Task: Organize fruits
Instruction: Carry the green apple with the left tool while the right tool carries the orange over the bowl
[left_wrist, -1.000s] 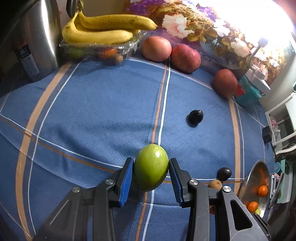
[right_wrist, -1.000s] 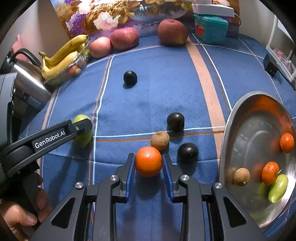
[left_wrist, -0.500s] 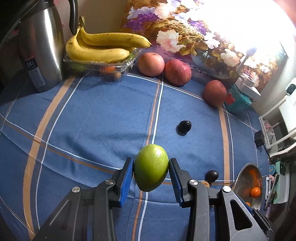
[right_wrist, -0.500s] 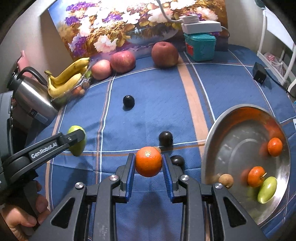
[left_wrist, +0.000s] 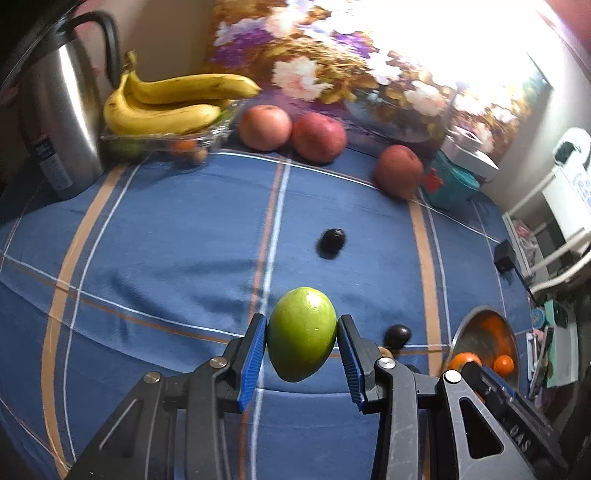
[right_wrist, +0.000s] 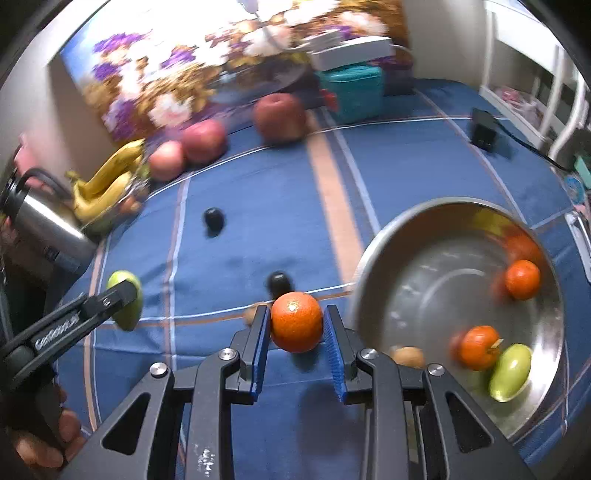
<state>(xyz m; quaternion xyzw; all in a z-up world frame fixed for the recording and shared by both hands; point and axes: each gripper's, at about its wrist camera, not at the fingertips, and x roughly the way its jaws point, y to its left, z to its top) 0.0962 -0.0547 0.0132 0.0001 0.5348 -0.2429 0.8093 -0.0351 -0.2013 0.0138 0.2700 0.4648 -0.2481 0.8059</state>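
My left gripper (left_wrist: 301, 345) is shut on a green oval fruit (left_wrist: 301, 334), held above the blue striped cloth. My right gripper (right_wrist: 295, 325) is shut on an orange tangerine (right_wrist: 296, 320), just left of the steel bowl (right_wrist: 373, 269). The bowl holds two tangerines (right_wrist: 522, 278), a green fruit (right_wrist: 509, 371) and a small brown fruit (right_wrist: 408, 356). Dark round fruits lie on the cloth, one in the middle (right_wrist: 214, 218) and one just behind the tangerine (right_wrist: 279, 282). The right wrist view shows the left gripper (right_wrist: 122, 295) with its green fruit (right_wrist: 127, 317) at the left.
Bananas (left_wrist: 166, 103) rest on a clear tray by a steel kettle (left_wrist: 55, 122) at the back left. Three red apples (left_wrist: 319, 136) line the back before a flower picture. A teal box (left_wrist: 452, 182) and a black adapter (right_wrist: 484, 129) sit at the right.
Both grippers have lifted with their fruits, so the cloth looks farther away. The right gripper has moved toward the bowl, which now sits closer beside the tangerine.
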